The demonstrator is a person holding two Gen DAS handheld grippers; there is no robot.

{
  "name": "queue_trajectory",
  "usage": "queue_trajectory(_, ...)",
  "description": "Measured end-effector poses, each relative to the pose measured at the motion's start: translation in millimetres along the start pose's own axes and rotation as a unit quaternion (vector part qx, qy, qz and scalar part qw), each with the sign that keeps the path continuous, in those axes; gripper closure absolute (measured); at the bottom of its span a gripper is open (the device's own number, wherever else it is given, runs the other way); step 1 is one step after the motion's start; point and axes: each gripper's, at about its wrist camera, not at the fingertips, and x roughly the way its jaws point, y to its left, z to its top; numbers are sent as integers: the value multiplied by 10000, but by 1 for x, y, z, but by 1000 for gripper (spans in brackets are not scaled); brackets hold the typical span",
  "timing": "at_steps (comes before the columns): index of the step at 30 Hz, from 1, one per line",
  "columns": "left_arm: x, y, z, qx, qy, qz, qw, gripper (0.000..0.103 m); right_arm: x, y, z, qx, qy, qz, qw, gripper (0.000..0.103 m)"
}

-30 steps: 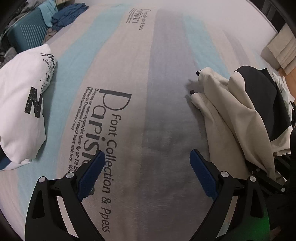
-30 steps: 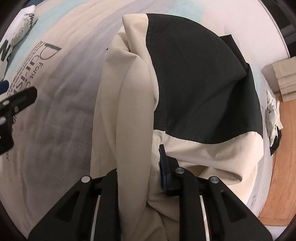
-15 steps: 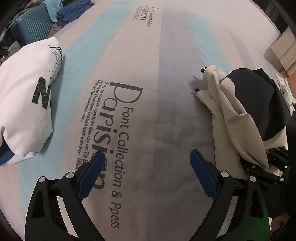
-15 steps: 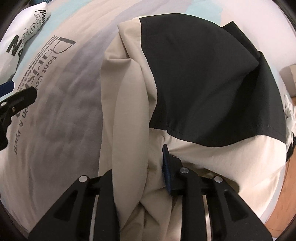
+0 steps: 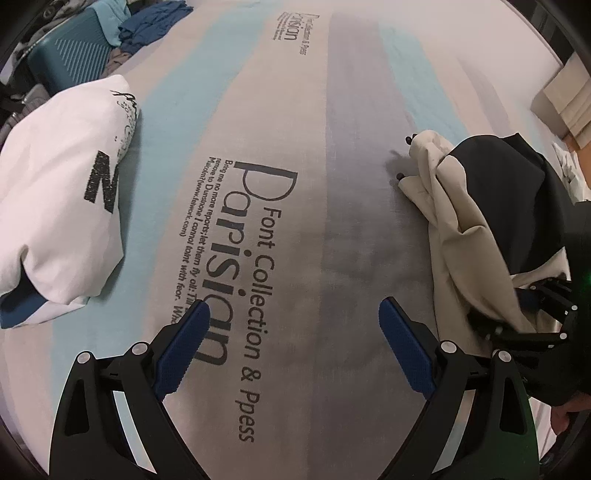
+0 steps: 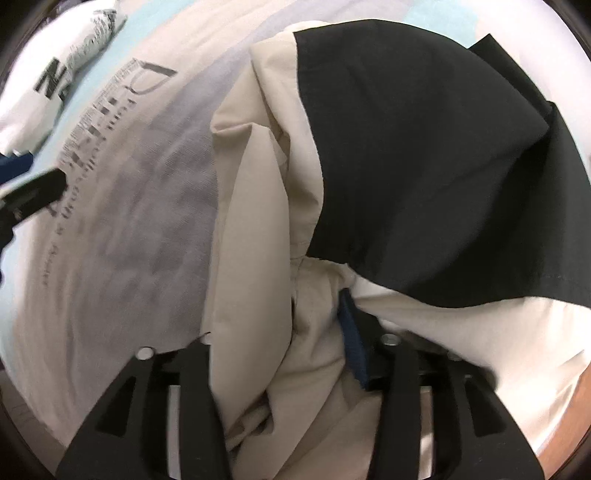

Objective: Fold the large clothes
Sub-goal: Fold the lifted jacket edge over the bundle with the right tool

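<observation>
A beige and black garment (image 6: 332, 192) lies bunched on the striped bedsheet (image 5: 258, 147); it also shows at the right of the left wrist view (image 5: 476, 221). My right gripper (image 6: 295, 343) is shut on a thick fold of its beige cloth; it shows at the right edge of the left wrist view (image 5: 532, 314). My left gripper (image 5: 291, 328) is open and empty, low over the sheet's printed lettering, left of the garment.
A folded white top with black print (image 5: 62, 221) lies at the left of the bed. A teal basket (image 5: 70, 59) and blue clothes (image 5: 155, 22) sit at the far left. Cardboard (image 5: 565, 99) and wooden floor lie beyond the right edge.
My right gripper has dragged the garment along the sheet, keeping its hold. My left gripper has shifted forward over the sheet and stayed open.
</observation>
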Motion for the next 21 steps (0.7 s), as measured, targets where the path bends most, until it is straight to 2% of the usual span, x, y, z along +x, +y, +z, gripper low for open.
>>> queue_trajectory(2, -5, -1, -2, -3, -17, -9, 10000, 12, -3, 1, 0, -42, -12, 161, 9999, 27)
queue_trajectory(6, -12, -4, -3, 14, -57, -8, 10000, 12, -4, 1, -4, -100, -102, 23, 9999, 21)
queue_trajectory(11, -20, -7, -4, -21, -112, 3, 9999, 12, -11, 3, -12, -78, -150, 90, 9998, 19)
queue_trajectory(16, -26, -7, -4, -115, -149, 14, 9998, 12, -37, 2, -11, -105, -613, 23, 9981, 20)
queue_trajectory(21, -33, -13, -6, -84, -174, 54, 9998, 12, -51, 9, -9, -79, -731, 16, 9973, 20)
